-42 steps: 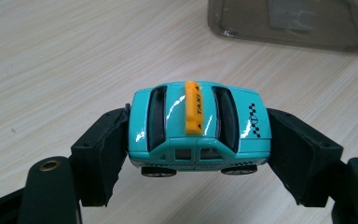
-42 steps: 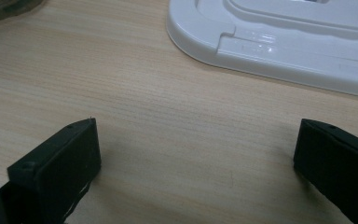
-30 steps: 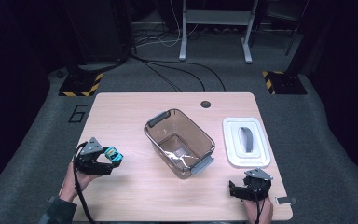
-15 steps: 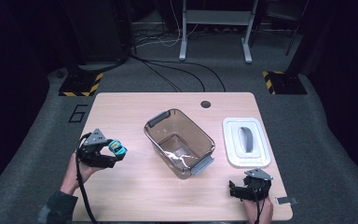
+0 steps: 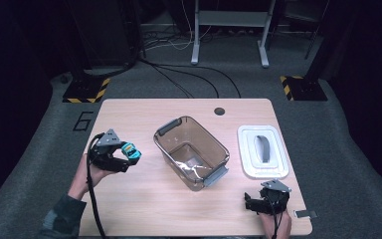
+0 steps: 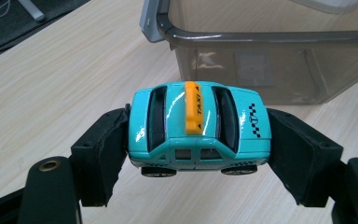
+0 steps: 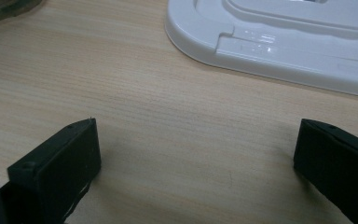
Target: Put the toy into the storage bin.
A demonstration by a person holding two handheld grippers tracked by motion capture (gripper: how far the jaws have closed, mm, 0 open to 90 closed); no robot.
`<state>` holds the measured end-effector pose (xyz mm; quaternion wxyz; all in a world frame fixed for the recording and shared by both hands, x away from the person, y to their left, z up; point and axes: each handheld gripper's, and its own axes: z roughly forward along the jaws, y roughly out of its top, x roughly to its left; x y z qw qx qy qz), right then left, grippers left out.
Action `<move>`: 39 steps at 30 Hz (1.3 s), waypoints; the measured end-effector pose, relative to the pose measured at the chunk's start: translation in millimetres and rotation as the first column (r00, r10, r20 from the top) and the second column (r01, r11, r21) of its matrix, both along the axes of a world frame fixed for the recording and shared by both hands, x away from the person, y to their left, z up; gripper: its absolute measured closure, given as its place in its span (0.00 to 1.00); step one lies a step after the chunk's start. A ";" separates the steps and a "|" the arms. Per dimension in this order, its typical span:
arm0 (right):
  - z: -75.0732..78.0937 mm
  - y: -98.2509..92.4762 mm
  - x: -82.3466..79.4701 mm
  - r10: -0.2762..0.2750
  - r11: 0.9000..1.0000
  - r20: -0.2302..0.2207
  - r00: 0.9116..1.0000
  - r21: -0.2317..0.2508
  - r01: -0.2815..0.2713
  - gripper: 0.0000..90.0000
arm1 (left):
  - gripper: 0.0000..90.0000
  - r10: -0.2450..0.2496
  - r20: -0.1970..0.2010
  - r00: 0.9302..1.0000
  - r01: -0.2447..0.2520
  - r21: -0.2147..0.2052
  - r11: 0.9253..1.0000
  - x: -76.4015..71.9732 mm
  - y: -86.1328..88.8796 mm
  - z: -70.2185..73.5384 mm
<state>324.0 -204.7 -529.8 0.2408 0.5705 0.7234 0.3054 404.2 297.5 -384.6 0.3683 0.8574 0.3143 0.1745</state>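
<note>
Left gripper [image 5: 124,158] clamped on teal toy taxi [image 6: 199,128], nose and tail between the pads, held above the table [image 5: 144,199] just left of the clear brown bin [image 5: 191,152]. Right gripper [image 7: 196,168] spread wide, nothing in it, low over the table near white lid [image 5: 262,151].

A lab test bay: wooden table [image 5: 144,209] on grey carpet, hazard-striped floor plates [image 5: 83,93], trailing cables, metal stand far behind.
</note>
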 end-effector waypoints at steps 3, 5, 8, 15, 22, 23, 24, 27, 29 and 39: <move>0.0 0.0 0.0 0.000 1.000 0.000 1.000 0.000 0.000 0.00 | 0.27 -0.005 0.002 1.000 0.005 0.000 1.000 3.7 -2.3 5.0; 0.1 0.1 -0.1 -0.001 1.000 -0.001 1.000 0.000 0.001 0.00 | 0.27 -0.005 0.010 1.000 0.005 0.001 1.000 5.3 -3.6 9.0; -0.1 -0.3 0.3 0.004 1.000 0.004 1.000 -0.002 -0.004 0.00 | 0.28 -0.012 0.014 1.000 0.012 -0.002 1.000 7.3 -4.8 14.9; 0.0 0.0 0.0 0.000 1.000 -0.001 1.000 0.000 0.000 0.00 | 0.28 -0.027 0.025 0.999 0.026 0.013 1.000 14.0 -11.3 28.1; -0.1 -0.3 0.2 0.004 1.000 0.003 1.000 -0.002 -0.004 0.00 | 0.27 -0.048 0.035 0.998 0.048 0.018 0.999 21.7 -24.2 40.3; -0.2 -0.3 0.3 0.004 1.000 0.004 1.000 -0.002 -0.004 0.00 | 0.27 -0.057 0.036 0.998 0.056 0.024 0.998 23.3 -26.1 42.3; -0.1 -0.3 0.3 0.004 1.000 0.004 1.000 -0.002 -0.004 0.00 | 0.27 -0.065 0.036 0.997 0.063 0.034 0.997 24.7 -28.0 44.5; -0.1 -0.2 0.2 0.004 1.000 0.004 1.000 -0.002 -0.004 0.00 | 0.27 -0.078 0.039 0.996 0.076 0.040 0.996 28.9 -35.4 49.6; -0.2 -0.3 0.3 0.004 1.000 0.004 1.000 -0.002 -0.004 0.00 | 0.28 -0.084 0.039 0.996 0.082 0.042 0.996 30.9 -38.2 51.7; -0.1 -0.3 0.3 0.004 1.000 0.004 1.000 -0.002 -0.004 0.00 | 0.27 -0.116 0.033 0.993 0.114 0.060 0.992 43.6 -62.9 62.6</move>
